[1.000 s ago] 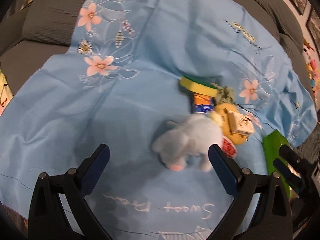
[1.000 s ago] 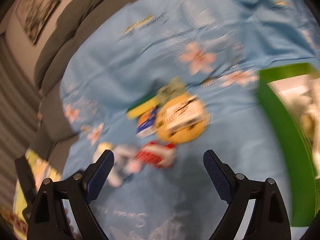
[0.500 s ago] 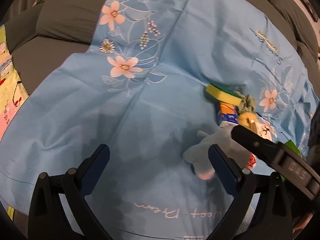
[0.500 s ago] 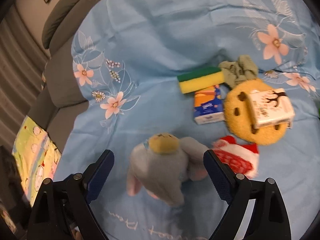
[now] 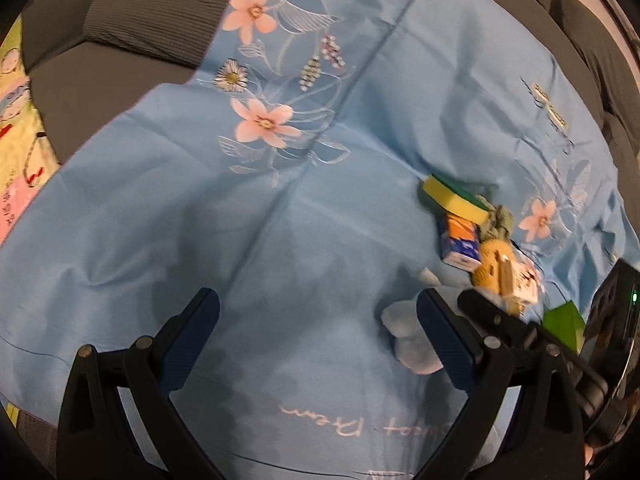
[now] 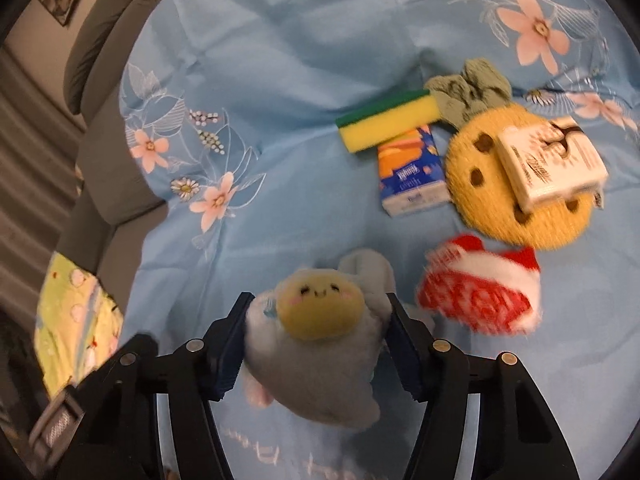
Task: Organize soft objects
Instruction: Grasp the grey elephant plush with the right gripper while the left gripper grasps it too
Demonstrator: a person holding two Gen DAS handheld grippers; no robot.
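Observation:
A pale blue plush toy with a yellow face (image 6: 320, 360) lies on the blue flowered sheet (image 6: 280, 80). My right gripper (image 6: 318, 320) straddles it. Its jaws are closing, and both blue pads (image 6: 236, 332) press into the plush's sides. In the left wrist view the plush (image 5: 404, 332) is partly hidden behind my left gripper's right finger, and a black finger of the right gripper (image 5: 492, 316) reaches over it. My left gripper (image 5: 316, 320) hangs open above bare sheet, to the left of the plush, holding nothing.
Beyond the plush lie a red and white plush (image 6: 480, 296), a cookie plush (image 6: 480, 184) with a white box (image 6: 552, 168) on it, a tissue pack (image 6: 412, 176), a yellow-green sponge (image 6: 388, 126) and a green cloth (image 6: 468, 84). A green box (image 5: 564, 320) stands far right. Grey sofa cushions (image 5: 140, 20) border the sheet.
My right gripper swung over the blue plush, came down on it, and its jaws narrowed until the pads met its sides. My left gripper drifted left, away from the pile.

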